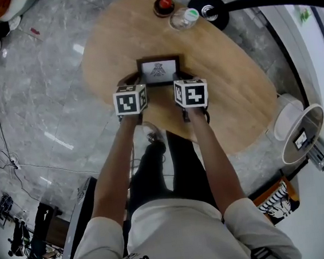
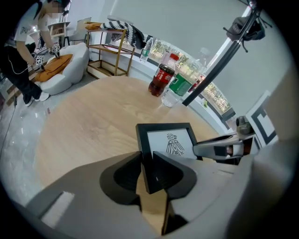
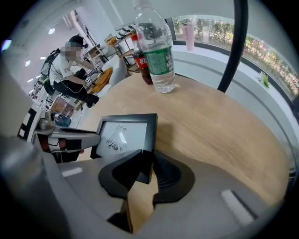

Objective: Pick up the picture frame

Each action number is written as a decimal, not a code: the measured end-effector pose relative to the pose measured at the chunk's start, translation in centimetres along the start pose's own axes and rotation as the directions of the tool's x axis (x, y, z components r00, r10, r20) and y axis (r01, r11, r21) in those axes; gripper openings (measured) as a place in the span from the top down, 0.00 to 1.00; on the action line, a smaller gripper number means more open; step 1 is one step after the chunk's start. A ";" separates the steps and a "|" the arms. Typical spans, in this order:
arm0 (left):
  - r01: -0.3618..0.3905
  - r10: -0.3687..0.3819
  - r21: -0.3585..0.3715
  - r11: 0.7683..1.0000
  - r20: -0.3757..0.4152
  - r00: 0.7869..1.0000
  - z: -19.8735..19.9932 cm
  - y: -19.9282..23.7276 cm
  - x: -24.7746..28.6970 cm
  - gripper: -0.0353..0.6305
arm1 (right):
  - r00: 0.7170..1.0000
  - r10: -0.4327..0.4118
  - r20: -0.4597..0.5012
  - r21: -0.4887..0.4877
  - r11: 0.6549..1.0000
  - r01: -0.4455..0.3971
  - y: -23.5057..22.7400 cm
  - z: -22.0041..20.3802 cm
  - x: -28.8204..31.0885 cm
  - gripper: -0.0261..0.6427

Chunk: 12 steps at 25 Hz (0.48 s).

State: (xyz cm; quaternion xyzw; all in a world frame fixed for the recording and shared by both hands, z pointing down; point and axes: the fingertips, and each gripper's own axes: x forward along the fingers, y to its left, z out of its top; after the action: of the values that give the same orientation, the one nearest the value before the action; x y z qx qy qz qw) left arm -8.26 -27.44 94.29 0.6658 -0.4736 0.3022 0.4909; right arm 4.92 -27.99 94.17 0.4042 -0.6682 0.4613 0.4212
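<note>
A small black picture frame with a bird drawing rests on the oval wooden table. My left gripper straddles its left edge. In the left gripper view that edge of the frame sits between the jaws of the left gripper, which stand close on both sides without a visible squeeze. My right gripper straddles the right edge. In the right gripper view the frame's right border lies between the right gripper's narrowly parted jaws.
A cola bottle and a clear water bottle stand at the table's far end beside a black lamp base with a curved pole. A white bin stands off the table's right. A person crouches in the background.
</note>
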 end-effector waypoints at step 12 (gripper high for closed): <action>0.010 -0.010 0.008 1.000 0.094 0.996 1.5 -2.9 -9.4 0.81 | 0.995 0.012 0.097 -0.049 0.999 -0.008 3.9 0.6 -9.3 0.84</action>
State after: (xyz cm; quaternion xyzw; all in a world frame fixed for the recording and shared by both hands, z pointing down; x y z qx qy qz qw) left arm -9.13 -25.51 84.58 0.6834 -0.4917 0.2699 0.4673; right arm 4.10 -26.20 84.22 0.4124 -0.7008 0.4269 0.3955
